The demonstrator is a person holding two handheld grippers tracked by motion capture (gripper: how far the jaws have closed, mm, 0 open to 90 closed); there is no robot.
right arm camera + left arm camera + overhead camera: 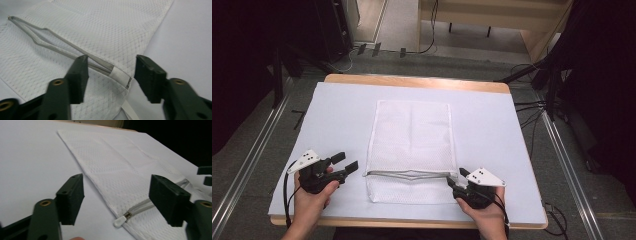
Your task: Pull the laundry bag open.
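Note:
A white mesh laundry bag (411, 145) lies flat in the middle of the table, its grey zipper (409, 174) running across near the front end. The zipper is partly undone and gapes in the right gripper view (50, 40). Its white pull tab (120, 221) lies at the bag's left edge. My left gripper (345, 161) is open, just left of the bag (120, 165), jaws pointing toward that tab. My right gripper (454, 178) is open at the bag's right edge, its jaws either side of the white end tab (119, 76) of the zipper, not closed on it.
The table is covered with a pale sheet (337, 115), with the wooden edge (412, 80) showing at the back. Cables (532, 112) and metal rails (247, 155) lie on the floor around it.

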